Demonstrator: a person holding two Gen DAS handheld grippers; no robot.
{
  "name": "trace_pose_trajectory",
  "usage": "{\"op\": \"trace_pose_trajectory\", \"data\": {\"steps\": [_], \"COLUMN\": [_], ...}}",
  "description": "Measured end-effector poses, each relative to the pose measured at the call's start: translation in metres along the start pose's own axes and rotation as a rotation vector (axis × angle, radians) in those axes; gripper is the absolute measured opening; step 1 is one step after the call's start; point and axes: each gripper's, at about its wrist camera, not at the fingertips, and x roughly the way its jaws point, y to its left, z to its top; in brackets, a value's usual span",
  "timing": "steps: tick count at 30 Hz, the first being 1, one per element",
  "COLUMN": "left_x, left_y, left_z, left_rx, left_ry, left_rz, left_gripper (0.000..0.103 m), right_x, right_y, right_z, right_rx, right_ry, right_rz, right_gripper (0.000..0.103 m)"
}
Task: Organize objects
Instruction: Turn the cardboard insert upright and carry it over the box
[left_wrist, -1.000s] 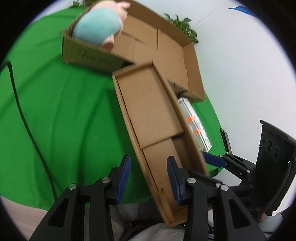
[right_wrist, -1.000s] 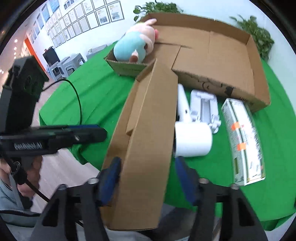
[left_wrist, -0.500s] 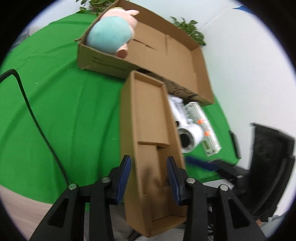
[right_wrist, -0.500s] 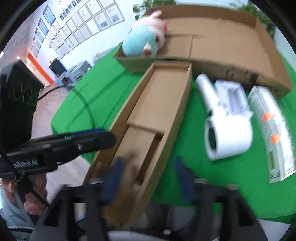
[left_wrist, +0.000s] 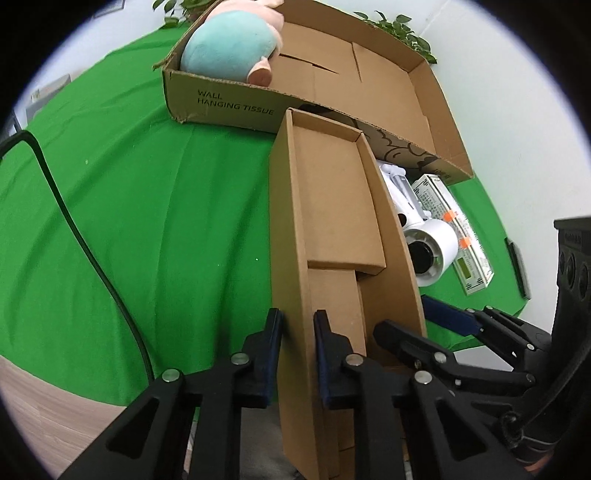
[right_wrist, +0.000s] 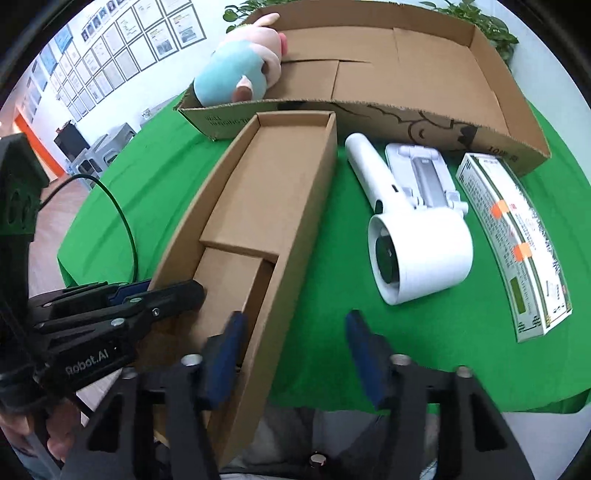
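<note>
The long narrow brown cardboard tray (right_wrist: 266, 206) lay at the near edge of the green-clothed worktop (left_wrist: 147, 206), its near end overhanging. The left gripper (left_wrist: 297, 354) had its fingers pinched narrow on the tray's left wall. The right gripper (right_wrist: 291, 354) was closing, its fingers straddling the right wall (pads not pressing). A white handheld fan (right_wrist: 413, 236) lay beside the tray, before the large open cardboard box (right_wrist: 406, 85).
</note>
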Motion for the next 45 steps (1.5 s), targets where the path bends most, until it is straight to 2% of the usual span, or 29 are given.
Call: {"op": "trace_pose_trajectory", "data": {"steps": [3,4,5,9,14,20,25,29,34,39,45], "left_x": [0.000,0.000,0.000,-0.004,-0.021,-0.060,-0.091,-0.108,-0.119,-0.122,-0.108], "left_y": [0.000,-0.001,-0.002,-0.002,-0.014,-0.042,-0.065,-0.079,-0.088,-0.092,-0.088], "left_z": [-0.002,-0.002,-0.002,-0.003,0.003,0.029,0.059,0.085,0.119,0.161,0.214], "left_rx": [0.002,0.003,0.004,-0.005,0.015,0.079,0.131,0.170,0.202,0.212,0.195], "left_ry": [0.000,0.000,0.000,0.001,-0.060,-0.212,-0.343,-0.417,-0.460,-0.472,-0.438], "left_rz": [0.014,0.019,0.027,0.041,0.050,0.058,0.051,0.050,0.051,0.055,0.064], "left_gripper": [0.016,0.016,0.016,0.016,0.016,0.015,0.014,0.014,0.014,0.014,0.014], "right_x": [0.000,0.000,0.000,-0.002,-0.024,-0.073,-0.112,-0.133,-0.147,-0.157,-0.146], "right_y": [0.004,0.007,0.010,0.013,0.014,0.010,0.005,0.002,-0.001,-0.006,-0.023], "right_z": [0.000,-0.001,0.000,0.001,0.005,0.022,0.050,0.074,0.106,0.150,0.225], "right_rx": [-0.005,-0.013,-0.018,-0.019,-0.035,-0.033,-0.027,-0.016,-0.015,-0.013,-0.028], "right_ry": [-0.003,-0.003,-0.003,-0.015,-0.105,-0.297,-0.453,-0.518,-0.568,-0.572,-0.544], "right_rz": [0.029,0.043,0.042,0.034,0.021,0.002,-0.021,-0.020,-0.025,-0.017,0.000], "right_gripper": [0.027,0.018,0.016,0.015,0.014,0.013,0.013,0.013,0.012,0.013,0.013]}}
